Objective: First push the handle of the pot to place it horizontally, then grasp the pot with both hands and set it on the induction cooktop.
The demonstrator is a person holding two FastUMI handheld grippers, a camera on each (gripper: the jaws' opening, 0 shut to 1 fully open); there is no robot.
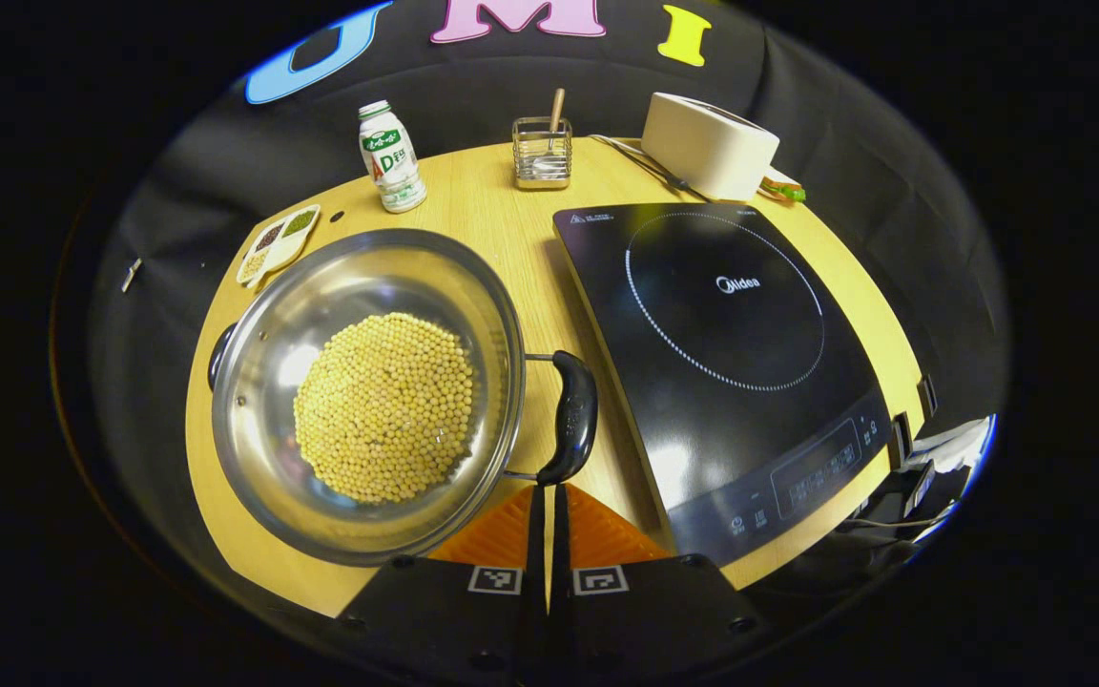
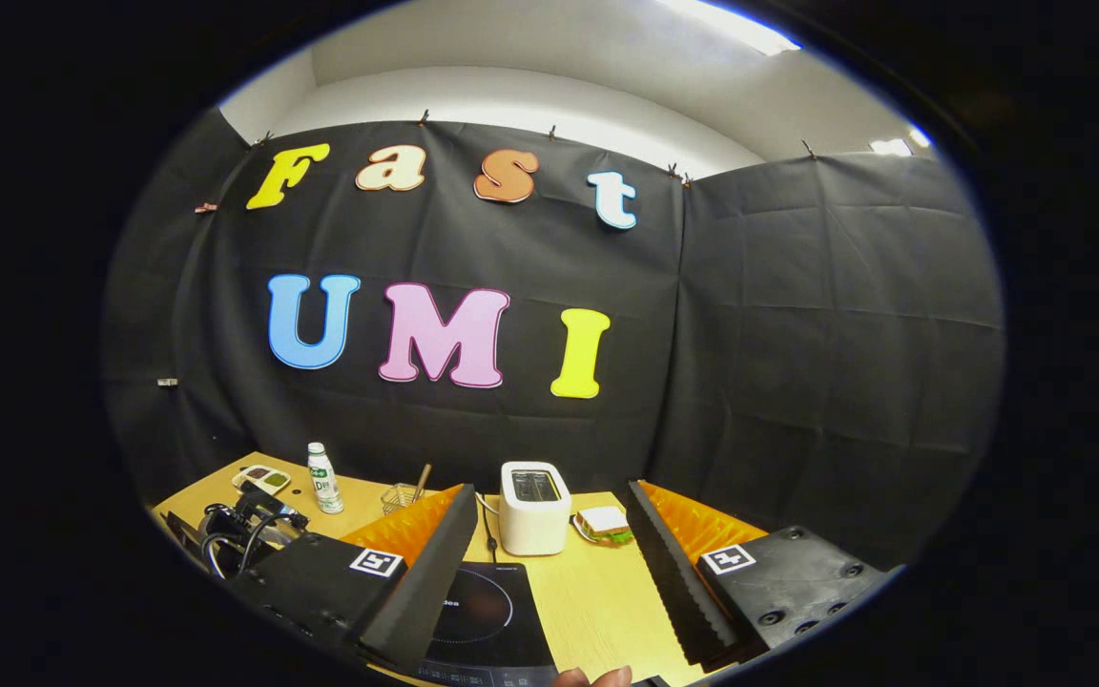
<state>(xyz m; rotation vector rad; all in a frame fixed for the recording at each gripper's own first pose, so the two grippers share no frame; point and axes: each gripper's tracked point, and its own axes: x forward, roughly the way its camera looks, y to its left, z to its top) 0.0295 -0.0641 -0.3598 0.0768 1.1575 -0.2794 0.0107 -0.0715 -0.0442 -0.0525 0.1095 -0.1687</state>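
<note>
Table (image 1: 502, 219), left gripper (image 1: 549, 489) closed beside pot handle (image 1: 570, 416)

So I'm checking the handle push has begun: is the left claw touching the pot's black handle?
Touching, it seems: in the left gripper view the shut left claw tips meet the pot handle at its lower end, no gap visible.

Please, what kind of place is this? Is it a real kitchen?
Probably not a real kitchen but a staged cooking setup in a cloth-walled booth: one wooden table holds an induction cooktop, a pot of beans and a toaster.
</note>
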